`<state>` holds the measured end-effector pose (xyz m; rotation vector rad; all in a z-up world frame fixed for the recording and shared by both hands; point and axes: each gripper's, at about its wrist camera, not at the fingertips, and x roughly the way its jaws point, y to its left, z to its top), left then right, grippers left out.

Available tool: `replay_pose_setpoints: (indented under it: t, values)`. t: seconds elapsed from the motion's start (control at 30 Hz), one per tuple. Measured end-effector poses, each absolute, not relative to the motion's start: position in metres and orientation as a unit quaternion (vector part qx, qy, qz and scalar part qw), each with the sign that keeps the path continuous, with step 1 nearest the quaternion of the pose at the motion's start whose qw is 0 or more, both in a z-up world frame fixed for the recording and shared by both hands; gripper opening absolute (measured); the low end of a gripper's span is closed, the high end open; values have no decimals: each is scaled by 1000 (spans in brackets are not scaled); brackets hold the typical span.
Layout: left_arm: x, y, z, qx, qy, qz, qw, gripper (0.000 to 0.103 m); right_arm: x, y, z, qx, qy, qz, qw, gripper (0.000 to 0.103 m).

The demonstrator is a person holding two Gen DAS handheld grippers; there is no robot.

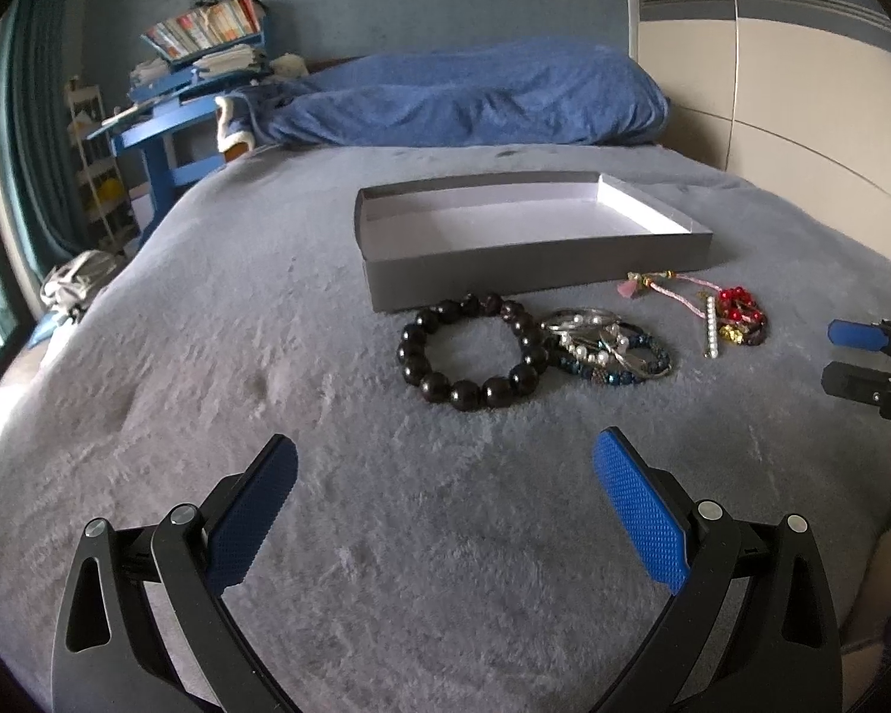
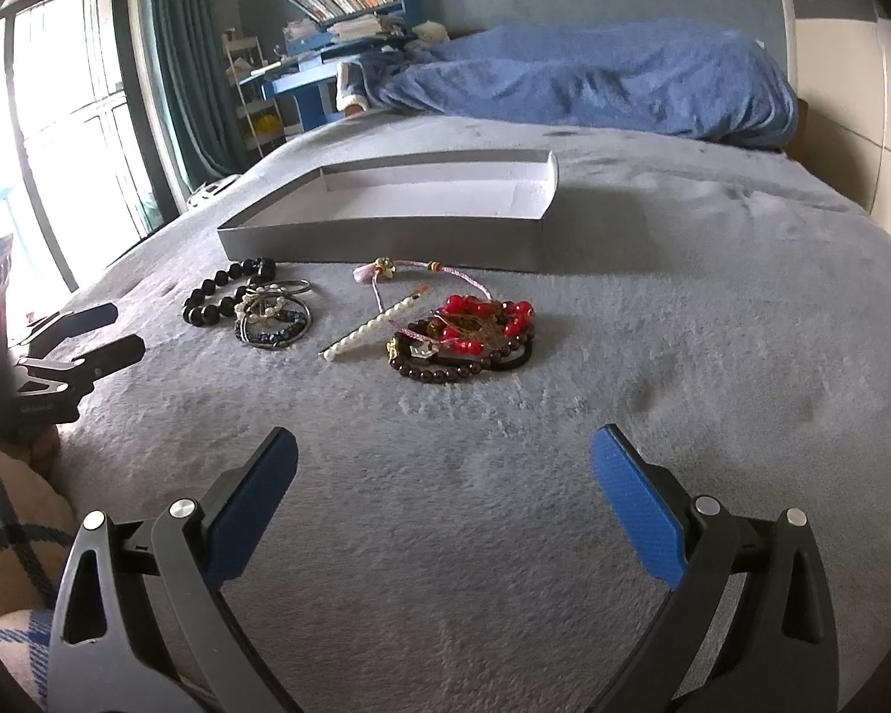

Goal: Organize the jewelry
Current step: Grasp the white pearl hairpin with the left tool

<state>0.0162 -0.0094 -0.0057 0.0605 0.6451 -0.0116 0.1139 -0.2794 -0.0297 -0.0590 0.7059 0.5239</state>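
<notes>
Nearby, round glossy black bead bracelet [image 1: 472,353] on plush grey blanket [image 1: 267,356], beside shallow cardboard tray [image 1: 534,273]; each hand-held gripper [image 1: 445,475] [image 2: 444,472] spread, empty.

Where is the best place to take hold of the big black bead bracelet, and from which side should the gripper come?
Probably its near arc. The black bead bracelet lies flat as an open ring; its far beads sit close to the grey box, and its right side touches the silver bracelet pile. The open left gripper could descend from above, one finger inside the ring, one outside.
</notes>
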Motion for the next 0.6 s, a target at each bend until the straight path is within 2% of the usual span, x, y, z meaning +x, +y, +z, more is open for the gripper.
replay_pose_setpoints:
  t: [0.37, 0.43, 0.53, 0.6]
  values:
    - [50, -36, 20, 50, 335, -95, 936, 96, 132, -285, -16, -36, 345, 241, 906, 91]
    - [59, -49, 24, 61, 340, -117, 931, 95, 136, -289, -16, -36, 349, 235, 906, 86]
    - [74, -72, 26, 76, 352, -155, 920, 83, 139, -294, -18, -37, 354, 228, 906, 81]
    - [83, -87, 24, 87, 362, -175, 912, 67, 139, -297, -21, -32, 357, 228, 905, 81]
